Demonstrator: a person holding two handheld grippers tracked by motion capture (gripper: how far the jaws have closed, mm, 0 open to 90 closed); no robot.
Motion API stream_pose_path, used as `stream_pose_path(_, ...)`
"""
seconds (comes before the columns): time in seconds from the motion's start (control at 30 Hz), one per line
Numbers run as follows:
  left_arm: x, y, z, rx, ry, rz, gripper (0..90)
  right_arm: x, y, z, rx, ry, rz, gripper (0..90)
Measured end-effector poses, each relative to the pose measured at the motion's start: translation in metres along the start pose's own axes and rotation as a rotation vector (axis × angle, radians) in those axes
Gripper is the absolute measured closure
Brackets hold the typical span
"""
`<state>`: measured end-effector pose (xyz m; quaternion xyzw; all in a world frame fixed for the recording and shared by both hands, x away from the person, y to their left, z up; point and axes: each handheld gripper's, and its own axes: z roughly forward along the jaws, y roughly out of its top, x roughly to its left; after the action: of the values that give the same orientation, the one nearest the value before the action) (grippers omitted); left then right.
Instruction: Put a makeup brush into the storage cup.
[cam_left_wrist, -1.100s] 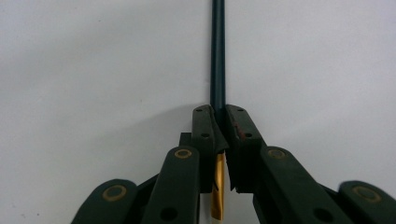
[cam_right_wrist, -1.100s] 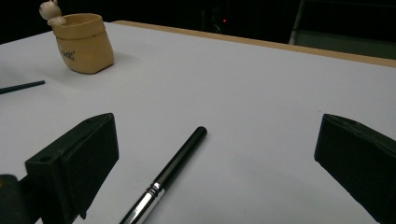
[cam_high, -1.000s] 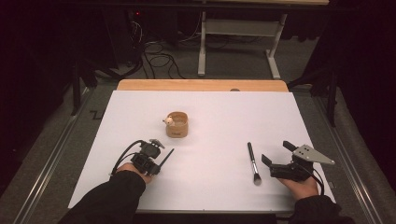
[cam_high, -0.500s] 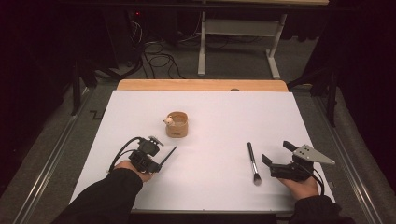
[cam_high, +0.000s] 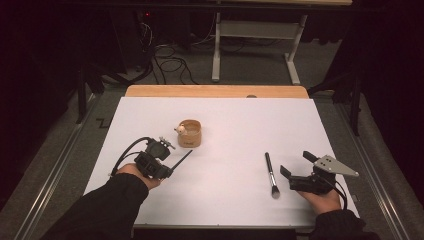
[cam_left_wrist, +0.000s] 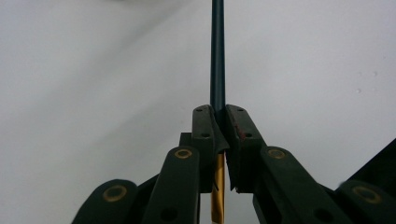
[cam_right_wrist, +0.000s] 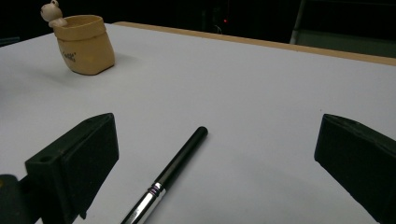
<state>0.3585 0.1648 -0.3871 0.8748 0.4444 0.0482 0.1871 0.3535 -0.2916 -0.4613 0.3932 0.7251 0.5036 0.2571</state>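
My left gripper (cam_high: 170, 172) is shut on a thin dark stick with a gold lower part (cam_high: 181, 161), likely a brush handle, which points up and right toward the cup. In the left gripper view the stick (cam_left_wrist: 217, 56) runs straight up from between the closed pads (cam_left_wrist: 205, 135). A tan sack-shaped cup (cam_high: 189, 133) with a small bear figure on its rim stands at mid table. A black makeup brush (cam_high: 270, 173) lies on the white mat left of my right gripper (cam_high: 297, 163), whose jaws stand wide apart. In the right gripper view the brush (cam_right_wrist: 175, 165) lies between the jaws, untouched, and the cup (cam_right_wrist: 84, 43) is far left.
The white mat (cam_high: 240, 125) covers a wooden table whose far edge (cam_high: 215, 91) shows. Beyond it are a metal desk frame (cam_high: 255, 35) and cables on the floor (cam_high: 165, 62). Dark sleeves enter from the bottom.
My left gripper has risen off the mat with the stick, whose tip now points higher toward the cup. The right gripper and the brush have stayed put.
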Motion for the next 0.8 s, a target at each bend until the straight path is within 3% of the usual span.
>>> stream_pose_path(0.43,0.004,0.007,-0.028,0.019,0.006,0.015,82.9,0.0,0.0,0.0,0.003,-0.005,0.002,0.3)
stream_pose_path(0.8,-0.004,0.009,-0.019,0.021,-0.008,0.057,83.2,-0.001,0.0,-0.001,0.0,-0.006,0.002,0.3)
